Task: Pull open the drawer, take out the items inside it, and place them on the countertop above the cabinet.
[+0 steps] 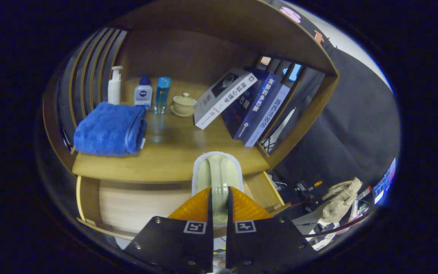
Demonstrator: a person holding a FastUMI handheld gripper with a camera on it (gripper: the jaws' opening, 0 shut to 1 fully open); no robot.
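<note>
Gripper (219, 198), lower centre of frame, has its fingers clamped on a pale green, white-edged folded cloth (216, 171), apparently lifted out of the open wooden drawer (135, 207) below. The cloth sticks up between the fingers, overlapping the front edge of the wooden countertop (173, 152); likely heading for the bare spot right of the rolled blue towel (108, 129).

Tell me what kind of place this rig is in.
Likely a mock home corner in a recording booth: a wooden cabinet with toiletry bottles, a folded blue towel and leaning books. The gripper is shut on a pale scrubber.
</note>
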